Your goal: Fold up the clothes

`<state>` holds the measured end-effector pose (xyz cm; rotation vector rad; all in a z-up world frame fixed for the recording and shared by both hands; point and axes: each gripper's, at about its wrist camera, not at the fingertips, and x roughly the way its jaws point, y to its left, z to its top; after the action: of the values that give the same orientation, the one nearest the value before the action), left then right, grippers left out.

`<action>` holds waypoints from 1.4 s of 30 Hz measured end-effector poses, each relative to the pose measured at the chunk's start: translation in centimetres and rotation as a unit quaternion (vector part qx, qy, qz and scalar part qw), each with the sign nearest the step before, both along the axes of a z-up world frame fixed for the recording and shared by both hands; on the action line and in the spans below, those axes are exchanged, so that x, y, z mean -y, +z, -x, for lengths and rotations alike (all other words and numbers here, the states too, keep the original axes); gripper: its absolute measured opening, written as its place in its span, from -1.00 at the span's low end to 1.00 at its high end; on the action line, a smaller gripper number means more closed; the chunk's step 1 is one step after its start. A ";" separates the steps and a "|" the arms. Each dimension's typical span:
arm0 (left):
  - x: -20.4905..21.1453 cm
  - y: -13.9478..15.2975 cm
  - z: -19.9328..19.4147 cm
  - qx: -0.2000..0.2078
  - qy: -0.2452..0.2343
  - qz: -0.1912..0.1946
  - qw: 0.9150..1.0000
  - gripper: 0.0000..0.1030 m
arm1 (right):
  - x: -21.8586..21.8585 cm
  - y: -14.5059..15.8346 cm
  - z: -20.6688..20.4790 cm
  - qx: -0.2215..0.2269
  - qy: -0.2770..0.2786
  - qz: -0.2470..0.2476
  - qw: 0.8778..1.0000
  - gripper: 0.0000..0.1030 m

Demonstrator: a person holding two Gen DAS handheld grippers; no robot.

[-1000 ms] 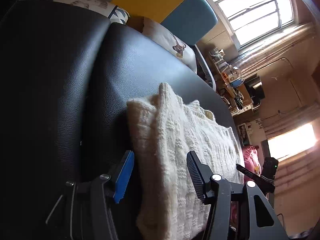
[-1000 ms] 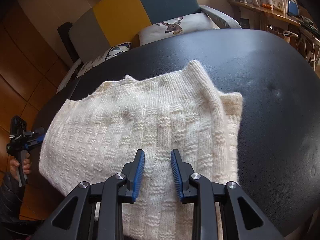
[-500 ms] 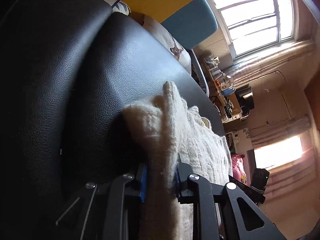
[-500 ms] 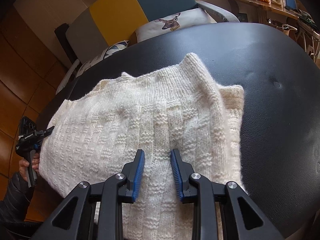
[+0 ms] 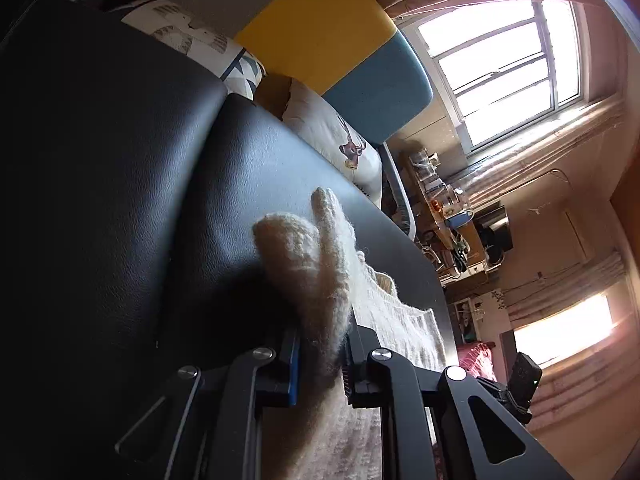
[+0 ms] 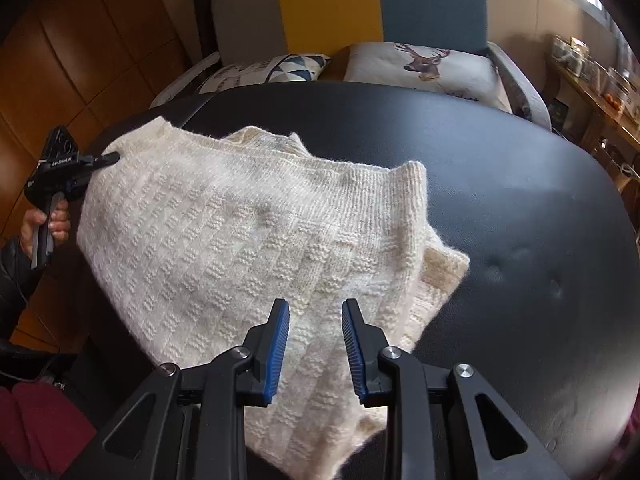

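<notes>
A cream knitted sweater (image 6: 256, 240) is lying partly folded on a black padded surface (image 6: 520, 184), reaching toward that surface's near edge, with a sofa (image 6: 432, 4) and a deer-print cushion (image 6: 424, 68) beyond the far edge. The left gripper (image 5: 320, 356) is closing its jaws on a bunched edge of the knit at the sweater's left side, and the wool is standing up in a soft ridge between the pads. The right gripper (image 6: 314, 344) is hovering at the near edge with its jaws parted; sweater shows through the gap, though it is hard to say whether the pads are touching it, and they do not appear to be pinching anything.

The fabric is looking thick, loose and fuzzy, so it is likely light, limp and stretchy: it will sag and drag rather than hold a line. Taking hold at the ribbed hem or a doubled corner, with plenty of cloth between the pads, seems safest against slipping.
</notes>
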<state>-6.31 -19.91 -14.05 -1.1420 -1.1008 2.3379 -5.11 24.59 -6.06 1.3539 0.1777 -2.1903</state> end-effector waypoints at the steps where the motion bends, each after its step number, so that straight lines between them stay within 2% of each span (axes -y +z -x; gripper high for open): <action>1: 0.3 0.5 0.1 0.000 0.001 0.004 1.000 -0.69 | 0.5 -0.2 0.4 0.001 0.011 -0.004 1.000 -0.47; 7: 0.9 3.4 0.2 0.003 0.000 0.045 0.999 -0.69 | 3.6 -2.6 3.0 0.023 0.069 -0.044 0.996 -0.47; 9: 0.8 4.2 0.0 0.001 -0.003 0.028 1.000 -0.69 | 4.2 -3.8 3.9 0.039 0.078 -0.060 0.994 -0.47; 13: -0.1 6.1 -0.4 -0.007 -0.003 -0.003 1.000 -0.69 | 3.7 -5.1 5.4 0.075 0.070 -0.038 0.994 -0.46; 20: -4.6 10.4 0.2 -0.038 0.002 -0.074 0.997 -0.69 | 2.3 -5.7 5.5 0.083 0.045 0.001 0.996 -0.46; 26: -9.9 12.5 1.7 -0.040 0.004 -0.099 0.994 -0.69 | 1.7 -5.8 5.7 0.081 0.032 0.019 0.996 -0.46; 30: -13.8 12.9 2.6 -0.026 0.001 -0.104 0.994 -0.69 | 1.3 -6.0 5.9 0.081 0.030 0.035 0.996 -0.46; 34: -18.4 12.4 3.9 0.003 -0.010 -0.092 0.996 -0.69 | 0.9 -6.1 5.9 0.080 0.027 0.052 0.995 -0.46; 42: -26.4 8.5 6.8 0.062 -0.025 -0.048 0.997 -0.69 | 0.8 -6.3 4.3 0.081 -0.002 0.087 0.993 -0.45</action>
<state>-13.14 6.45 -5.58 -1.2783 -1.1983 2.1758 -9.43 23.80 -12.35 1.4241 -0.0754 -2.0348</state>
